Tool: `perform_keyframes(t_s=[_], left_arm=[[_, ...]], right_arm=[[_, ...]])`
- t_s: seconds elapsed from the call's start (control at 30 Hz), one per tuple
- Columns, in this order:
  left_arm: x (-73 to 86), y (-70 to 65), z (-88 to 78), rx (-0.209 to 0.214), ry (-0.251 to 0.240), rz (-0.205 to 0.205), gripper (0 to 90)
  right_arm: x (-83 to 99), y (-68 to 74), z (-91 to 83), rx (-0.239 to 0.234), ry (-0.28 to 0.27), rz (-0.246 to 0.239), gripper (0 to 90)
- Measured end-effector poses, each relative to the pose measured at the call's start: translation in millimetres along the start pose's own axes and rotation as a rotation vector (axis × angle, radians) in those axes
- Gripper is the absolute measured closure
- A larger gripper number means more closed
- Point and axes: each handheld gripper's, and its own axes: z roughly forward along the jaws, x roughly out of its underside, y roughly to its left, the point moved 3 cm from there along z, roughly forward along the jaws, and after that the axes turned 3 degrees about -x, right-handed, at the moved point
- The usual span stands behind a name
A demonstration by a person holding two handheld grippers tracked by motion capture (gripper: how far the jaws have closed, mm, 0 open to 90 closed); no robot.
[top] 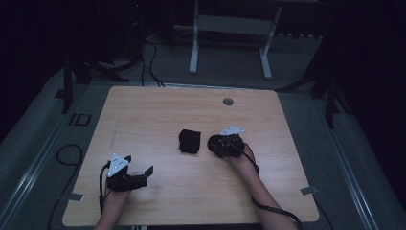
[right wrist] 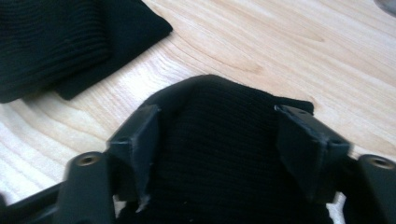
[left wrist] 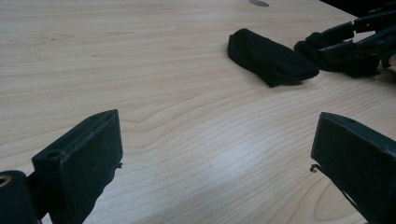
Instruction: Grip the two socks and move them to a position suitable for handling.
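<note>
Right gripper view looks straight along the right gripper [right wrist: 215, 140], whose jaws straddle a bunched black sock [right wrist: 215, 168]: the knit fills the gap from one pad to the other, and the jaws stand part-way together, seemingly touching the cloth on both sides, though I cannot tell whether they already pinch it. No earlier move is needed to reach it; closing is what counts. A second black sock [top: 189, 141], folded, lies just left of that one on the desk [top: 158, 110], near its middle, long axis running near to far. In the high view the right gripper [top: 225, 145] sits over its sock; the left gripper [top: 128, 175] rests near the desk's near-left corner, well apart from both socks, jaws wide apart and empty [left wrist: 210, 154].
</note>
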Motion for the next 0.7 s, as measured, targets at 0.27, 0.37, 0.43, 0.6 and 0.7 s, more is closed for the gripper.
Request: perform_keyframes(t_s=[0.27,0.37,0.43,0.6,0.7], left_arm=[[2.9,0.5,-1.2,-0.006,0.008,-0.002,2.4],[4.0,0.5,-1.4,-0.008,0.011,-0.006,2.4],[4.4,0.3,-1.5,-0.004,0.014,-0.003,2.4],[5.0,2.8,-2.6,-0.009,0.010,-0.015,2.4],[5.1,3.6,-3.1,-0.010,0.010,-0.018,2.4]], right_arm=[[1.2,6.3,-3.2,-0.017,-0.012,-0.023,66.8],[-0.2,8.8,-4.2,-0.003,0.006,-0.037,73.4],[-1.2,8.9,-5.1,-0.003,0.012,-0.040,75.5],[-4.5,11.3,-22.1,-0.038,-0.009,-0.024,76.9],[-9.7,19.6,-52.4,-0.051,-0.064,-0.056,76.9]])
